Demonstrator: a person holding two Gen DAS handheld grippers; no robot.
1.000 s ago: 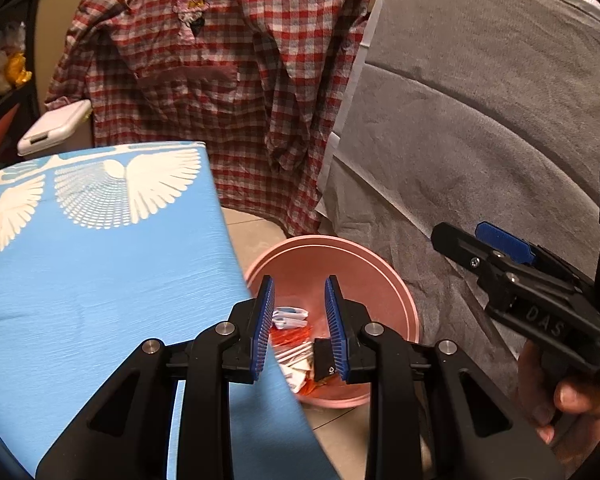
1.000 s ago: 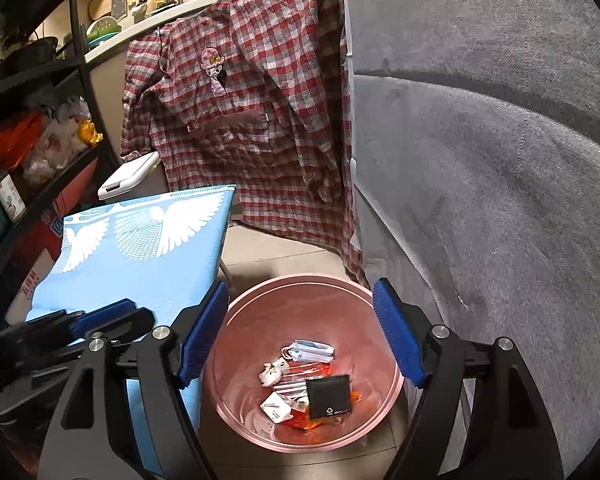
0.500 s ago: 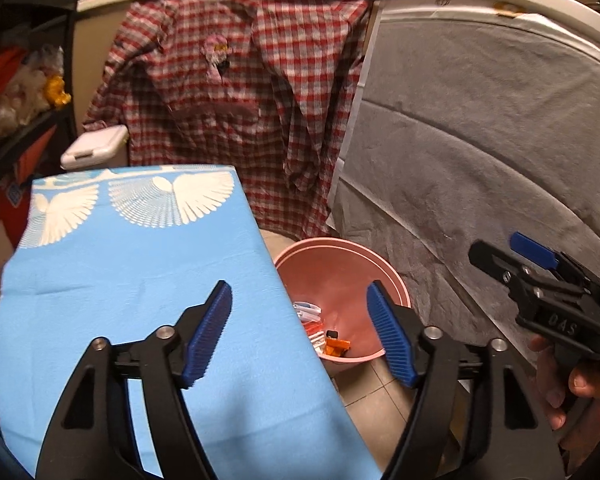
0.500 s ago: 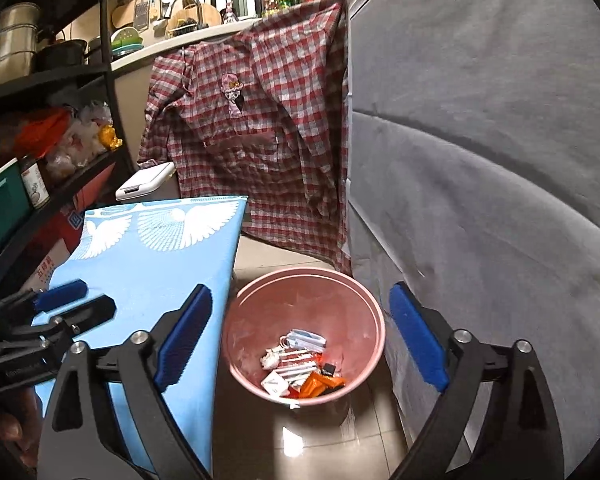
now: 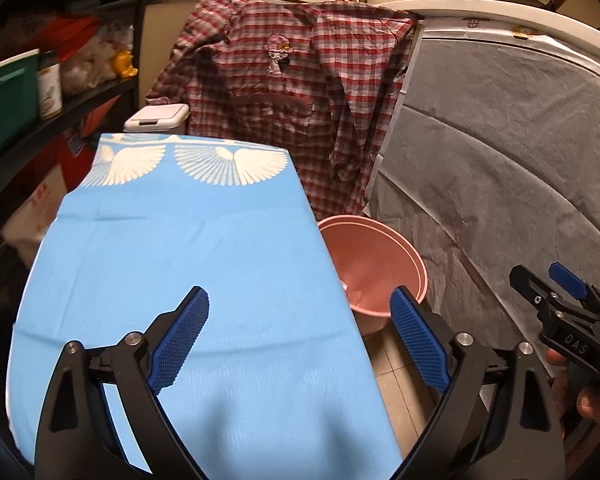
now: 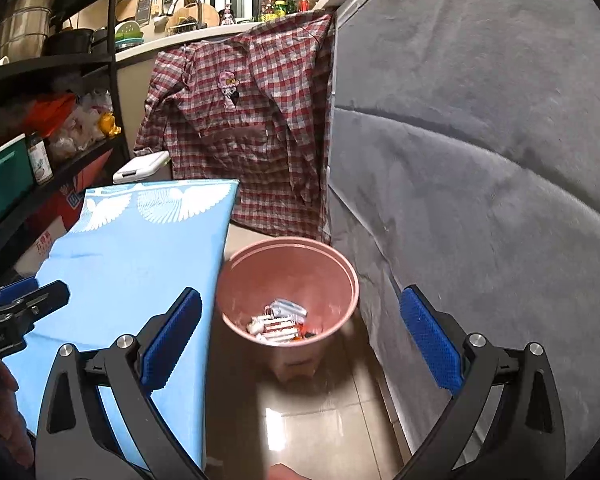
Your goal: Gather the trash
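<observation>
A pink bin (image 6: 288,264) stands on the floor between the blue-covered table (image 6: 140,256) and a grey-draped wall. Several wrappers and bits of trash (image 6: 280,320) lie in its bottom. In the left wrist view the bin (image 5: 374,256) is partly hidden behind the table (image 5: 204,264) edge. My left gripper (image 5: 300,340) is open and empty, above the table's right edge. My right gripper (image 6: 300,340) is open and empty, raised above the floor in front of the bin. Each gripper shows in the other's view, the right gripper (image 5: 560,320) and the left gripper (image 6: 16,304).
A red plaid shirt (image 5: 296,92) hangs behind the bin. Grey cloth (image 6: 480,160) covers the right side. Black shelves (image 6: 40,120) with jars and bags stand at the left. A white lidded box (image 5: 158,116) sits behind the table. Glossy tiles (image 6: 312,412) lie below.
My left gripper opened from nearly shut over the bin and pulled back and up over the table. My right gripper also rose away from the bin. A black item now lies in the bin.
</observation>
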